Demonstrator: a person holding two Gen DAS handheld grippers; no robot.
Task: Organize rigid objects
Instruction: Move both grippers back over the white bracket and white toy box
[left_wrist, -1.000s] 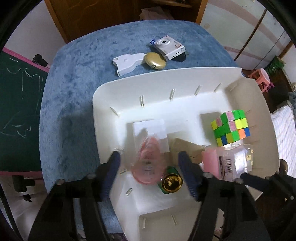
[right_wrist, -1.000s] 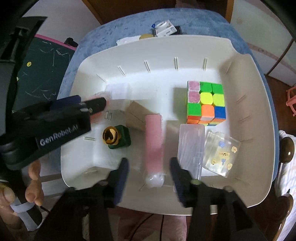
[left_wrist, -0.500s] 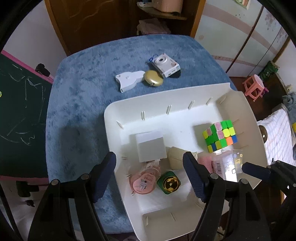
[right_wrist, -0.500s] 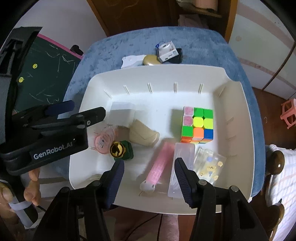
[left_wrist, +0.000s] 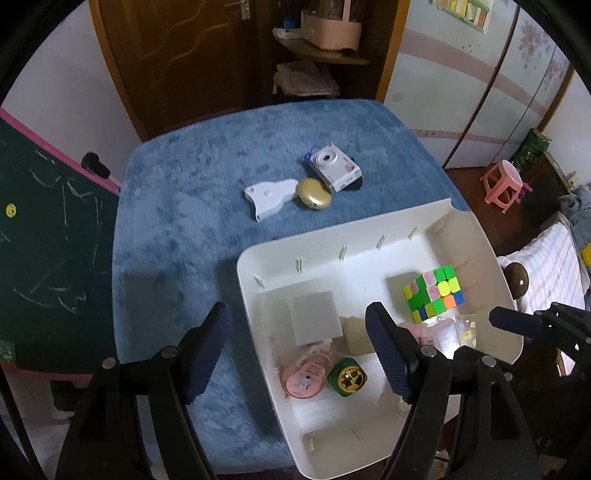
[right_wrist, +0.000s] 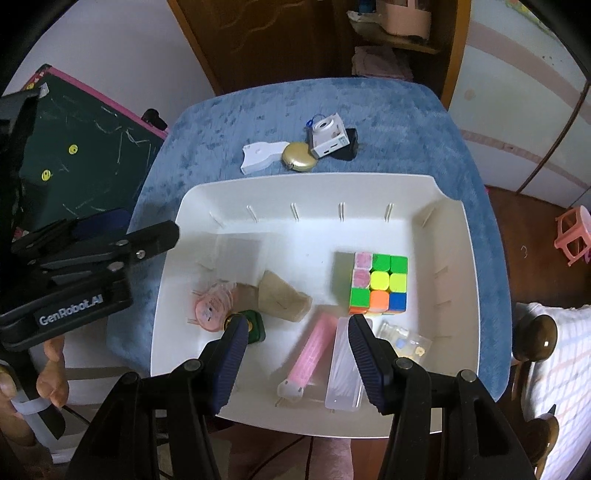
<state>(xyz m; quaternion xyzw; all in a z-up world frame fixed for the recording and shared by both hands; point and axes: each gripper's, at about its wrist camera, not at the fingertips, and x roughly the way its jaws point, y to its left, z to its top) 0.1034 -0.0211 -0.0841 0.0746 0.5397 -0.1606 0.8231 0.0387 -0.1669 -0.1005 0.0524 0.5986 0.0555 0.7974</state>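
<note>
White plastic tray (right_wrist: 491, 295) hangs over the near edge of the blue-covered table (left_wrist: 177, 206), so a careless push there could tip it, cube (right_wrist: 378, 282) and all. Both the left gripper (left_wrist: 297, 349) and right gripper (right_wrist: 295, 352) hover spread with nothing between their jaws. Near the far edge, the toy camera (left_wrist: 334, 166), gold disc (left_wrist: 314, 194) and white piece (left_wrist: 267, 195) sit nearly touching, so reaching for one may knock another.

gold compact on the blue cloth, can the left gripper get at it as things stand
Probably yes: the gold compact lies uncovered, the open left gripper holds nothing, but the toy camera and white piece crowd its sides.
</note>
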